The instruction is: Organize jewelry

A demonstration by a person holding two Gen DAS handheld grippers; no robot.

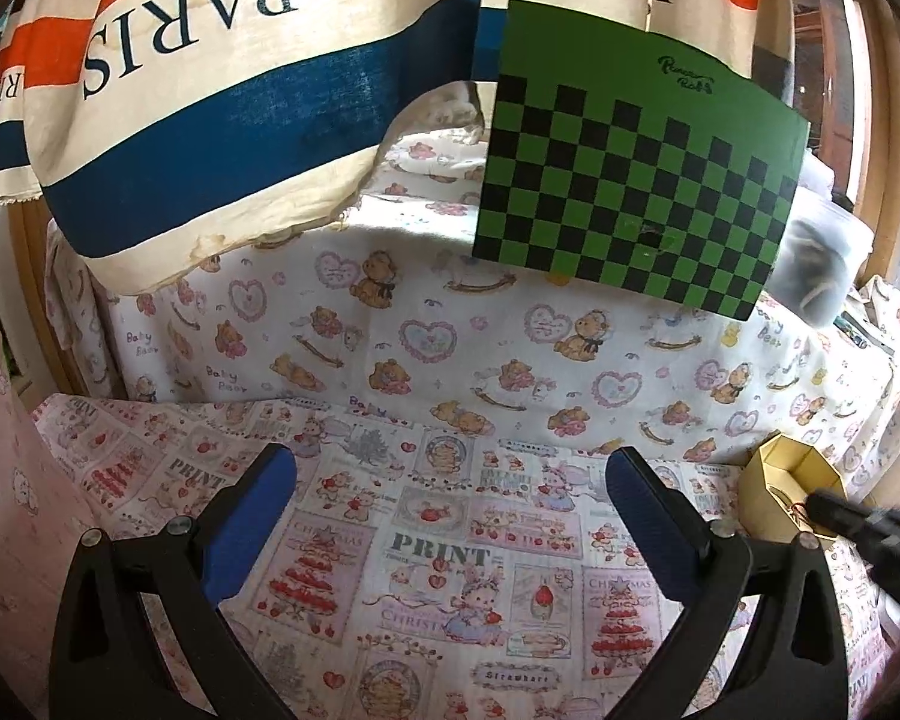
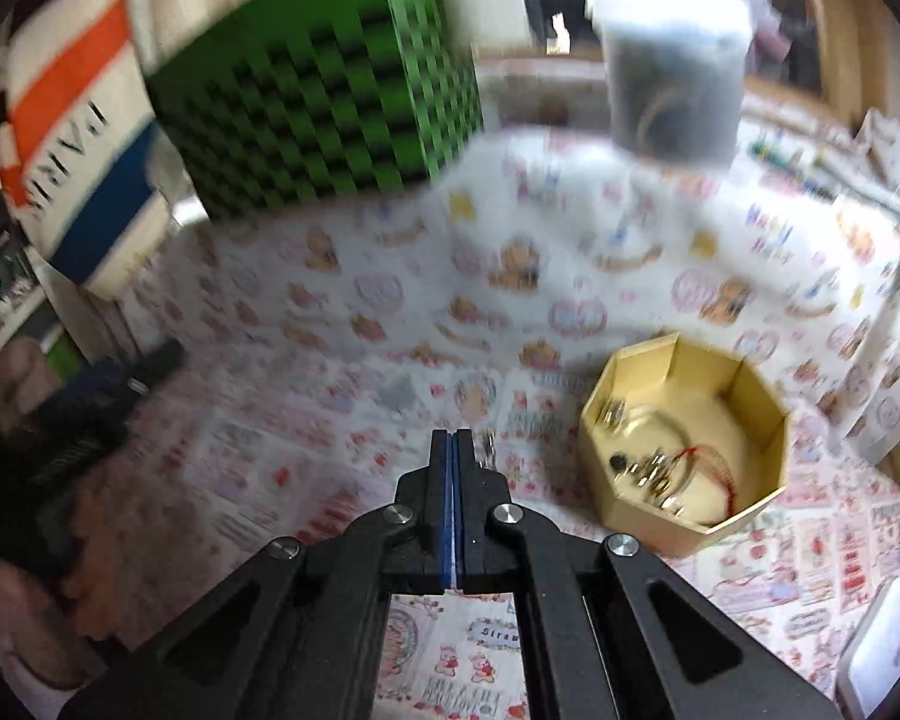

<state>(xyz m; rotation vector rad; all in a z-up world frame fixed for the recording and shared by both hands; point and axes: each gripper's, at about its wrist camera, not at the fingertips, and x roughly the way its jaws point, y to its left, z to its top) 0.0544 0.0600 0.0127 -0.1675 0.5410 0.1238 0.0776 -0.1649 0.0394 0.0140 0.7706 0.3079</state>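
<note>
A gold octagonal box [image 2: 690, 516] stands open on the printed cloth and holds several small jewelry pieces [image 2: 654, 468] and a red thread. In the right wrist view my right gripper [image 2: 453, 444] is shut, just left of the box. A small blurred silvery piece [image 2: 486, 447] hangs at its tip, apparently pinched. In the left wrist view the right gripper [image 1: 819, 504] reaches over the box [image 1: 768, 480]. My left gripper [image 1: 450, 486] stands open over the cloth with nothing between its blue pads [image 1: 252, 528].
A green and black checkered board [image 1: 630, 192] leans at the back beside striped PARIS fabric [image 1: 210, 120]. A clear plastic tub [image 2: 672, 60] stands behind the box. A pink bag [image 1: 0, 480] is at the left, a white object [image 2: 882, 654] at the lower right.
</note>
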